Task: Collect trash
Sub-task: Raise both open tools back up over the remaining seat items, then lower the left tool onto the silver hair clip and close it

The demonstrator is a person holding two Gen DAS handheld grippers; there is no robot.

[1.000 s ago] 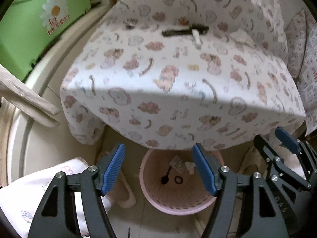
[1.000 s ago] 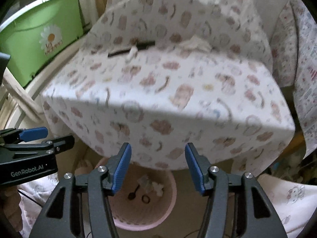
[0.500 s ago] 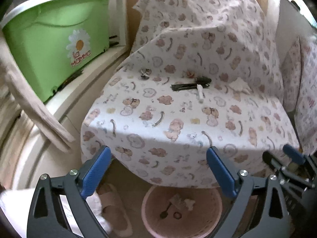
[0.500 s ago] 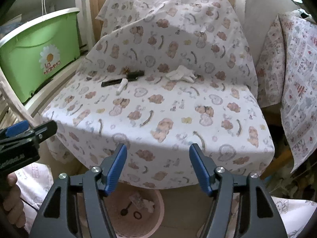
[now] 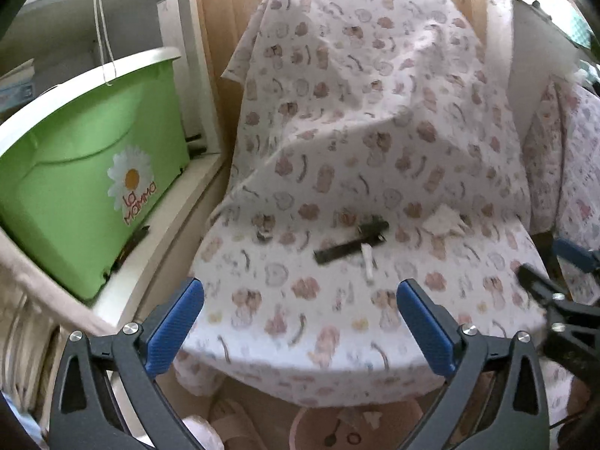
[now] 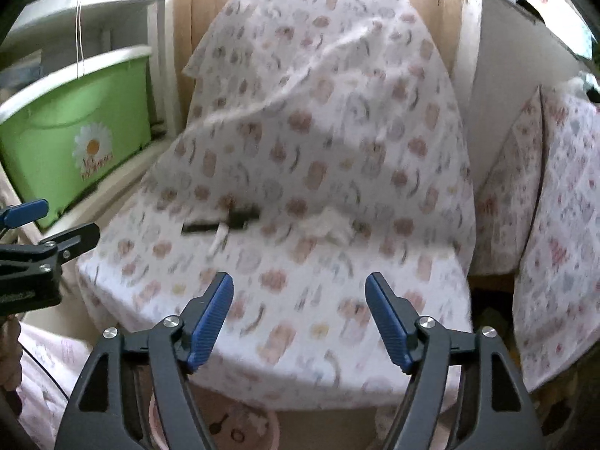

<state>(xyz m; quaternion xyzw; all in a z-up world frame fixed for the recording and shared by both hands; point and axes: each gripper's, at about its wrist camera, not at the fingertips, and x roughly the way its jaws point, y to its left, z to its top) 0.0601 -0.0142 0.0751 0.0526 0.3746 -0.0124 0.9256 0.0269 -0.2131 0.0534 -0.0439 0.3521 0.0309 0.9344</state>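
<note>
So we've got both the left gripper (image 5: 300, 305) and right gripper (image 6: 299, 300) with jaws opening wide and empty, above the covered chair (image 5: 375, 172); a black strip (image 5: 350, 242), white stick (image 5: 367, 262) and crumpled tissue (image 5: 442, 221) lie on its seat.

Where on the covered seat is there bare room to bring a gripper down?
The front half of the covered seat is bare, from its front edge up to the black strip and white stick. It is crowded along the back: a small dark bit left, crumpled tissue right.
</note>
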